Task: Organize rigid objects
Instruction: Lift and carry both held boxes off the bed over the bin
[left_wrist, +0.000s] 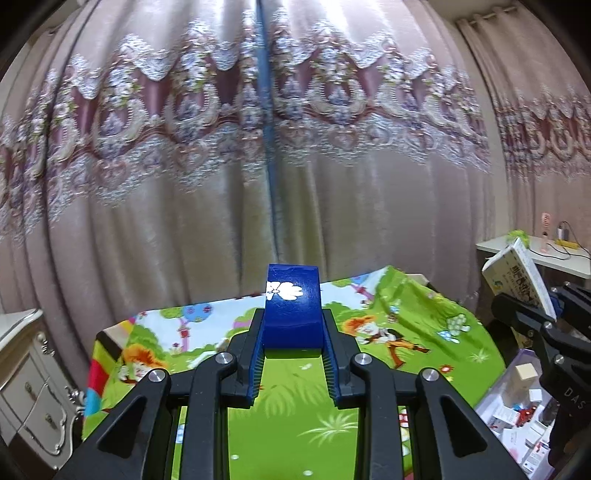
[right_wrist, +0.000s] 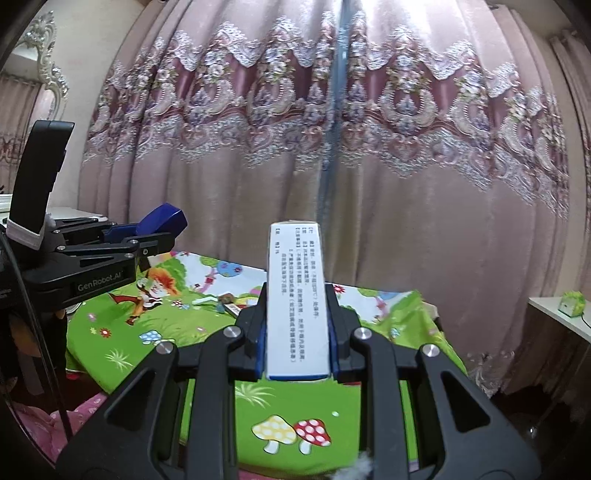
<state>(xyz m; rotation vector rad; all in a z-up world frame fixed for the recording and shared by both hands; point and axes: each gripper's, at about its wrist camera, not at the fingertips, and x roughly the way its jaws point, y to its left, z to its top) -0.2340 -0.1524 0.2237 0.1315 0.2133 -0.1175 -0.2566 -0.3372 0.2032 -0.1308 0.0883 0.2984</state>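
Mid-task: left gripper (left_wrist: 293, 332) clamps a blue block (left_wrist: 291, 314), right gripper (right_wrist: 297, 332) clamps a white box (right_wrist: 297, 299), both aloft over the mat (left_wrist: 424, 332). Bin (left_wrist: 517, 413) at 4 o'clock, seemingly part-filled; both await placing.

Left claw (left_wrist: 293, 328) and right claw (right_wrist: 297, 328) both clamped.

Blue block (left_wrist: 291, 314): glossy, rounded top, white flower print on its face; upright, clamped on both sides between the left tongs (left_wrist: 293, 363), raised above the cartoon-print surface (left_wrist: 424, 325).
White box (right_wrist: 297, 302): long, narrow, printed with black text, blue edge at its base; upright, pinched at its lower half by the right tongs (right_wrist: 297, 354).
Block from right view: at 9 o'clock of the box.
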